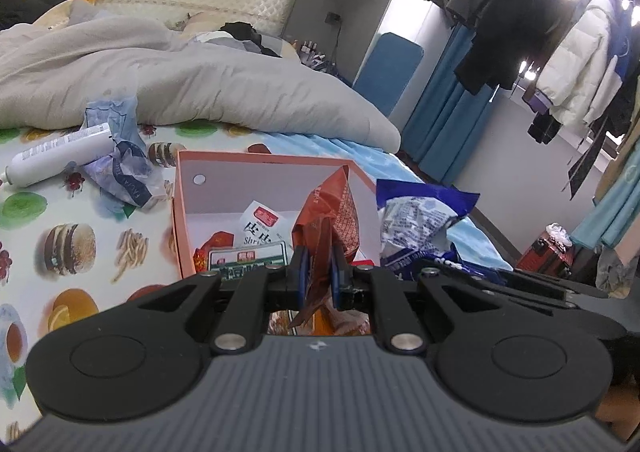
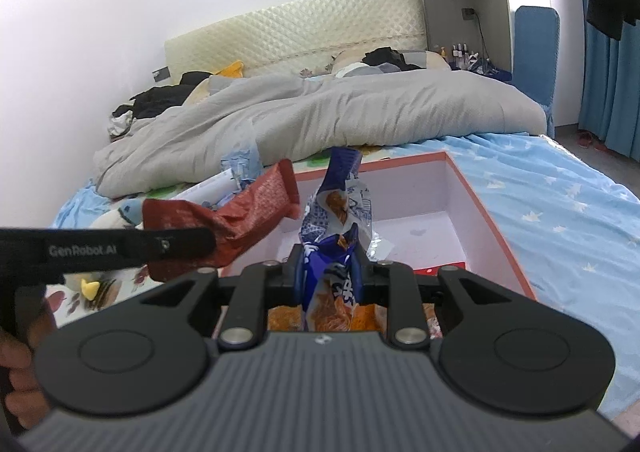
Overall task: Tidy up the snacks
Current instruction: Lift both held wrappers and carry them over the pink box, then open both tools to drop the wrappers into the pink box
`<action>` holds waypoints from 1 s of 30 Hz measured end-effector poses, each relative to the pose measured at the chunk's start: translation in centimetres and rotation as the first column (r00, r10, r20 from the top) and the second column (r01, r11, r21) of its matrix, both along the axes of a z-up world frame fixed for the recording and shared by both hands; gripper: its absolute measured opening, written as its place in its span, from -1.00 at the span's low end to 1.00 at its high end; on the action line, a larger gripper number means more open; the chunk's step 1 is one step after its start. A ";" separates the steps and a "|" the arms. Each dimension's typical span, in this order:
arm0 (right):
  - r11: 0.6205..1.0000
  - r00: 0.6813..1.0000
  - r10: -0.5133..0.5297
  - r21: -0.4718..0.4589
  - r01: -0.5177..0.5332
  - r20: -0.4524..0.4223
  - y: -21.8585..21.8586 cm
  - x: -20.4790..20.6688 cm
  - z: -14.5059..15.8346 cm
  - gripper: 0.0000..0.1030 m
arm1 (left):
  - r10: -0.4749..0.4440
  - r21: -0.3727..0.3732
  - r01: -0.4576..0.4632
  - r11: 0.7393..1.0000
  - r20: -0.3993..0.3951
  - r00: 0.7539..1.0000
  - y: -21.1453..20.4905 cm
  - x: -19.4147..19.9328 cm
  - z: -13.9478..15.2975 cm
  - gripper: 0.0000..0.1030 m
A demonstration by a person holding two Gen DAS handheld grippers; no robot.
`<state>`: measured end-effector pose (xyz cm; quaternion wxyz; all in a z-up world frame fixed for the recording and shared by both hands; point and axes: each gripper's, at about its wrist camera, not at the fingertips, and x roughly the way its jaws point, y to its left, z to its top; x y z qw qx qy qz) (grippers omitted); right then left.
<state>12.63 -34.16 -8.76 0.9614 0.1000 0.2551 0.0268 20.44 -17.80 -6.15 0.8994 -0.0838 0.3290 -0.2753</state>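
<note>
In the left wrist view, the left gripper [image 1: 319, 272] pinches the red-brown snack packet [image 1: 330, 220] by a thin edge above the pink box [image 1: 256, 188]; it could slip out. In the right wrist view, the right gripper [image 2: 329, 272] clamps the blue-and-white snack bag [image 2: 338, 208] over the box's near part; releasing early could drop it on the rim.

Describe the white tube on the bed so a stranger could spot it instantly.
On the food-print bedsheet, left of the open pink cardboard box, the white plastic squeeze tube lies on its side against crumpled blue wrappers. It is the only smooth white cylinder there.
</note>
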 end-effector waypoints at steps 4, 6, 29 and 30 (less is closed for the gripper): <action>1.000 1.000 -0.011 0.008 0.011 -0.010 -1.1 1.5 -0.8 -0.49 | -0.013 0.016 0.014 1.000 -0.002 1.000 -1.2 1.9 -0.5 -0.74; 1.000 1.000 -0.016 0.020 0.017 -0.018 -1.5 2.3 -1.3 -0.49 | -0.017 0.035 0.018 0.999 -0.019 1.000 -2.0 3.1 -1.3 -0.74; 0.999 0.992 -0.019 0.048 0.025 -0.124 -1.9 7.2 -5.1 -0.25 | 0.039 0.085 -0.034 0.996 -0.067 0.997 -2.2 7.8 -3.9 -0.07; 0.999 0.993 -0.020 0.044 0.026 -0.118 -1.8 6.9 -4.8 0.05 | 0.046 0.082 -0.041 0.996 -0.058 0.997 -1.9 7.5 -3.6 0.00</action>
